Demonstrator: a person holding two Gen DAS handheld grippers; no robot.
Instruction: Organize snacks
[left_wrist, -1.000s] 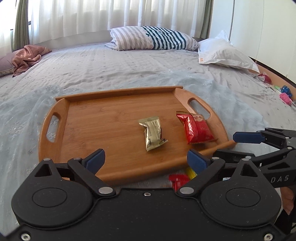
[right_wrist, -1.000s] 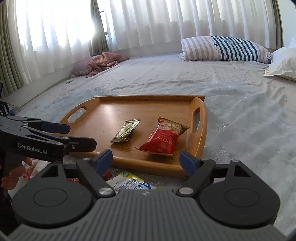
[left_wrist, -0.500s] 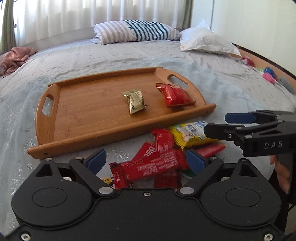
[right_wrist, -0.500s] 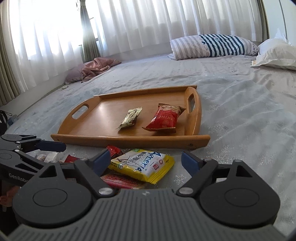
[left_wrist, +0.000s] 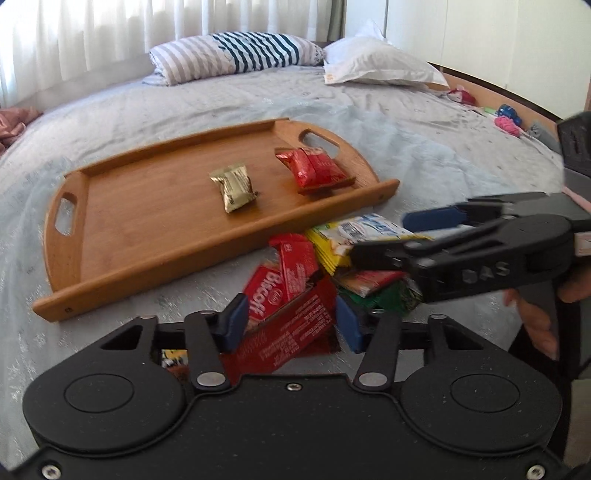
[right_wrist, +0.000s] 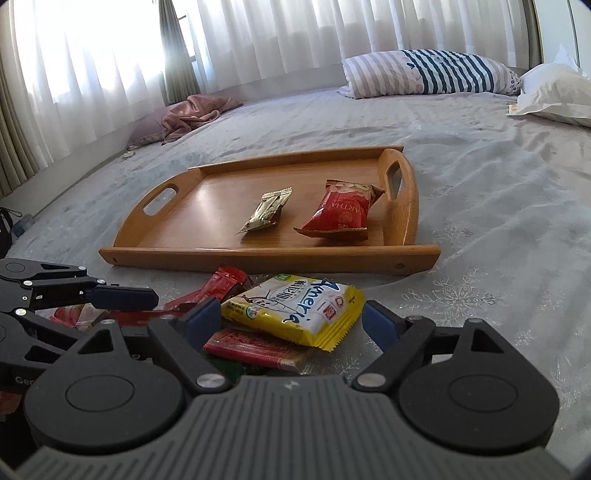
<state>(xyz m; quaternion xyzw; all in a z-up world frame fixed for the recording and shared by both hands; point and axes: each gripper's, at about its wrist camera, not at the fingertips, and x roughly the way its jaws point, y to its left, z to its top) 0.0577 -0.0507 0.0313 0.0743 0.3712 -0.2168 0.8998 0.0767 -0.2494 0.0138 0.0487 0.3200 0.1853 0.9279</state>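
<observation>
Left view, lower centre: left tongs (left_wrist: 290, 325) gape around a red wrapper (left_wrist: 286, 338). Right view alone shows open right tongs (right_wrist: 291, 323) framing a yellow packet (right_wrist: 295, 308).

Daylight glares through white curtains (right_wrist: 110, 55); fisheye edges bend, slight motion blur.

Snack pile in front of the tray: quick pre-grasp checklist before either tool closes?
1. Left tool open: ok.
2. Long red bar between the left tool's fingers: ok; contact cannot tell.
3. Right tool open: ok.
4. Yellow packet between its fingers, top of the pile: ok.
5. Tools apart from each other: ok, but close.
6. Bare space on wooden tray beside gold packet and red bag: ok.
</observation>
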